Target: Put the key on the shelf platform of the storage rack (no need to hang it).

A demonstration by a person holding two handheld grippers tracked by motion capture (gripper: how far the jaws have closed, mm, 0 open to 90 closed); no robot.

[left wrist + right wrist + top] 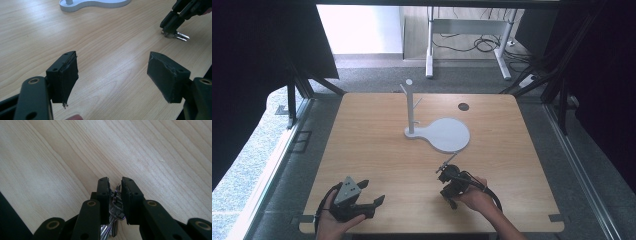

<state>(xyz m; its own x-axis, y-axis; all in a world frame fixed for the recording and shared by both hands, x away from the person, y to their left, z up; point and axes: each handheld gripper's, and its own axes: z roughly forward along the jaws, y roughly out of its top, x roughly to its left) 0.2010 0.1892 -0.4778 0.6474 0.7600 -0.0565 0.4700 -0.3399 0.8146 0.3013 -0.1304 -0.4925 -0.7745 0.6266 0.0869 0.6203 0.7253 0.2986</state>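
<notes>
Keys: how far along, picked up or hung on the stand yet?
Done: right claw is shut on the keys, low at the table. In hand: that grasp. Left, likely: carrying them to the white stand, whose pegs look bare. Left claw is open, idle.

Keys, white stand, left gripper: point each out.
keys (pixel 178 35), left gripper view, the blades lying on the table.
white stand (pixel 449 134), high view, round base plate.
left gripper (pixel 112 75), left gripper view, midway between its jaws.
</notes>
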